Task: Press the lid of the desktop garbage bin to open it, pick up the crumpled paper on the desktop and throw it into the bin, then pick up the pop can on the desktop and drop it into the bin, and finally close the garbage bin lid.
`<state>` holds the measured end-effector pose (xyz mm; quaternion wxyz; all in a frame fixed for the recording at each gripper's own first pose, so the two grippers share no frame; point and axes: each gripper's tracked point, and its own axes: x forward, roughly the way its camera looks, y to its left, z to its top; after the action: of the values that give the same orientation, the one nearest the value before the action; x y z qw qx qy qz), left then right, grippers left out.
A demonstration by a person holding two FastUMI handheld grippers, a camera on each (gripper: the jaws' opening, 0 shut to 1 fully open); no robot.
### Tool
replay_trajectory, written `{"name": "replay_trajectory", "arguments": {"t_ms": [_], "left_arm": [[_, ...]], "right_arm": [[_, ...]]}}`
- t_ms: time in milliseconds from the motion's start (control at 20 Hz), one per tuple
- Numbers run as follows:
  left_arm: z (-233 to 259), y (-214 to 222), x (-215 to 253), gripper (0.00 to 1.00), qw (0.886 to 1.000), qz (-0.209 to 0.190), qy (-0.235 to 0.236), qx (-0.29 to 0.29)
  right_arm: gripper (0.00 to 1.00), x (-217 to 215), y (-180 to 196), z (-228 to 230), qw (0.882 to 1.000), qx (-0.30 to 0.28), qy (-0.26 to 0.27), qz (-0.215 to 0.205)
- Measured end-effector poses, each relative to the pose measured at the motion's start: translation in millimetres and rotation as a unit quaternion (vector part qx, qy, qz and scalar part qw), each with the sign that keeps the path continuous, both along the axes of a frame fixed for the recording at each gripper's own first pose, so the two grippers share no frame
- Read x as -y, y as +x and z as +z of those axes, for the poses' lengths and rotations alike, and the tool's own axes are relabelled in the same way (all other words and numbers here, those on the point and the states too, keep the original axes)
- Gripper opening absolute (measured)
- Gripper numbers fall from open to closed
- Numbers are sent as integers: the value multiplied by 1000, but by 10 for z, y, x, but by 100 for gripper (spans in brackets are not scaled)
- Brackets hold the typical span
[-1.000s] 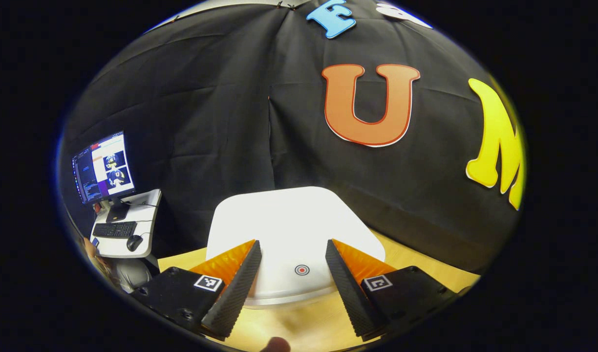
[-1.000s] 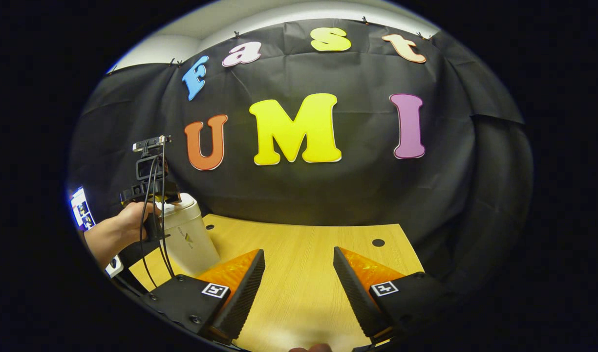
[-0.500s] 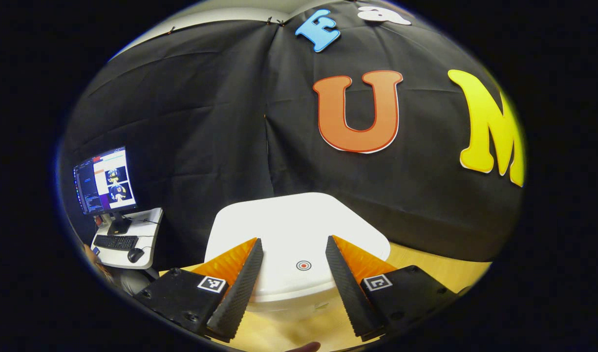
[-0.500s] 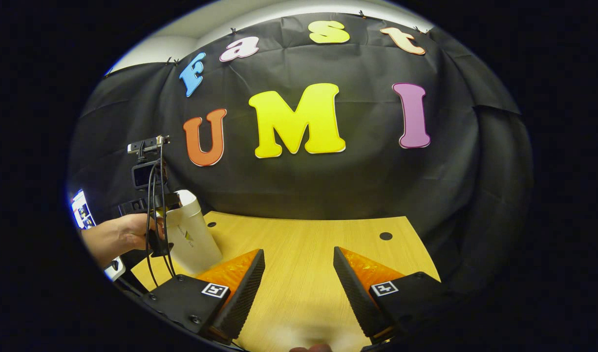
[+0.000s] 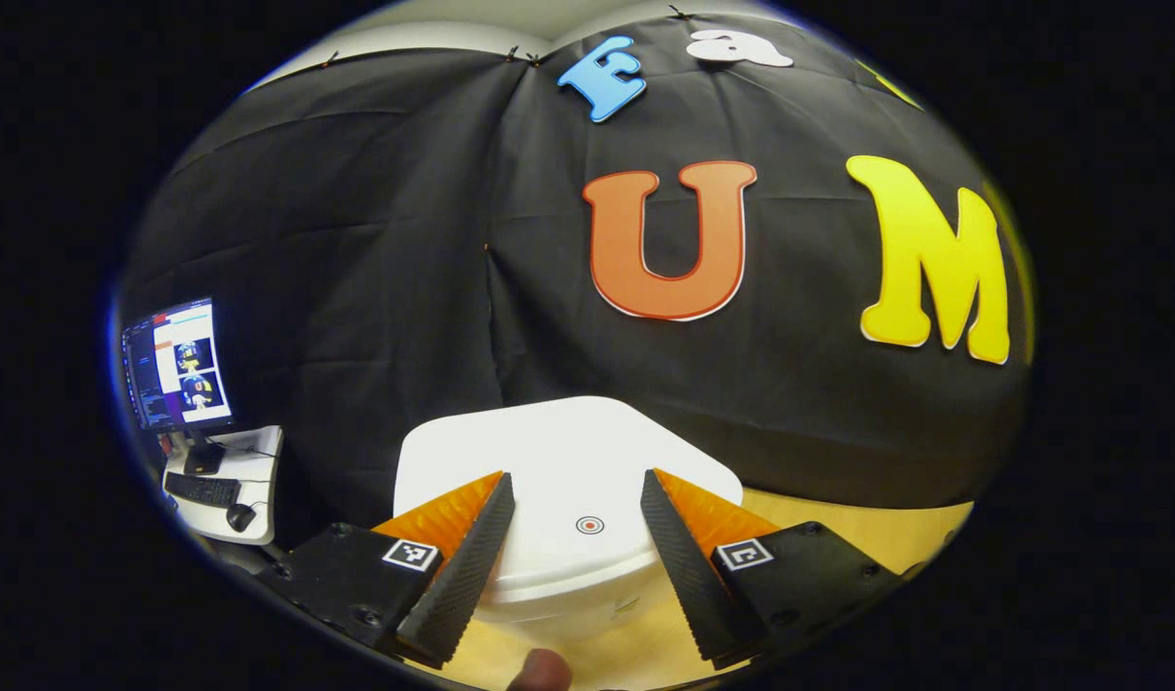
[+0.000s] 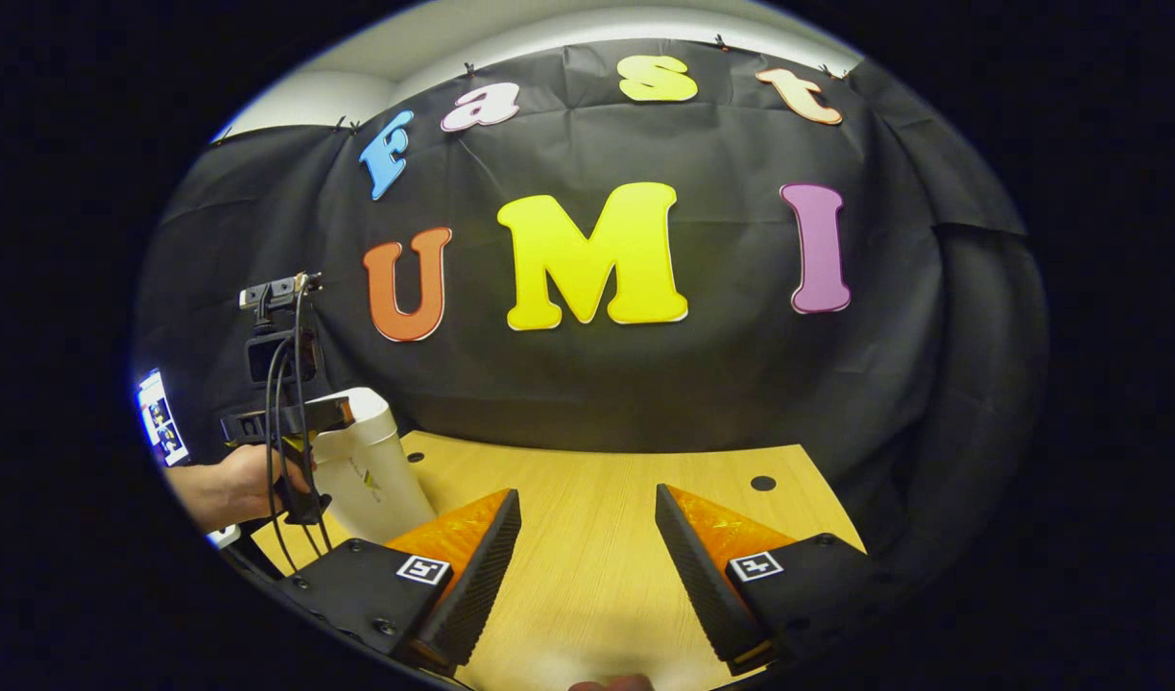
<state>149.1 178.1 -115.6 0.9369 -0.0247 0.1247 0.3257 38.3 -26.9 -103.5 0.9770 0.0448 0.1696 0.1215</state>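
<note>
Right now: L gripper point(image 5: 576, 489) jaws apart above bin lid point(image 5: 559, 451) front edge.

My left hand-held gripper point(image 5: 576, 480) has its fingers spread wide, my hand point(image 6: 225, 485) wrapped round its handle. Right hand-held gripper point(image 6: 587, 499) is held level, fingers parted too.

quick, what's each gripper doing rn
Left gripper: open, holding nothing, over the bin lid.
Right gripper: open, empty, above the table.
</note>
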Motion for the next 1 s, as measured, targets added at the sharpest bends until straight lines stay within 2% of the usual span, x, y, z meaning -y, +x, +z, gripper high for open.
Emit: {"name": "replay_trajectory", "arguments": {"t_ms": [150, 300, 450, 600, 850, 1000], "left_arm": [[280, 11, 74, 89, 998, -45, 19, 27], [668, -15, 271, 89, 992, -101, 44, 58], [1049, -121, 551, 89, 980, -169, 58, 91], [1344, -223, 944, 89, 962, -237, 71, 117], [1501, -479, 1376, 89, 944, -299, 45, 135], [1535, -592, 1538, 89, 932, -334, 53, 134]], "right_arm": [[89, -102, 45, 217, 999, 34, -1, -11], [88, -175, 39, 394, 998, 62, -10, -17], [89, -234, 29, 575, 996, 88, -16, -27], [89, -257, 34, 766, 992, 113, -21, -44], [89, -327, 39, 976, 987, 146, -24, -61], [89, -375, 29, 1001, 986, 152, -24, -66]]}}
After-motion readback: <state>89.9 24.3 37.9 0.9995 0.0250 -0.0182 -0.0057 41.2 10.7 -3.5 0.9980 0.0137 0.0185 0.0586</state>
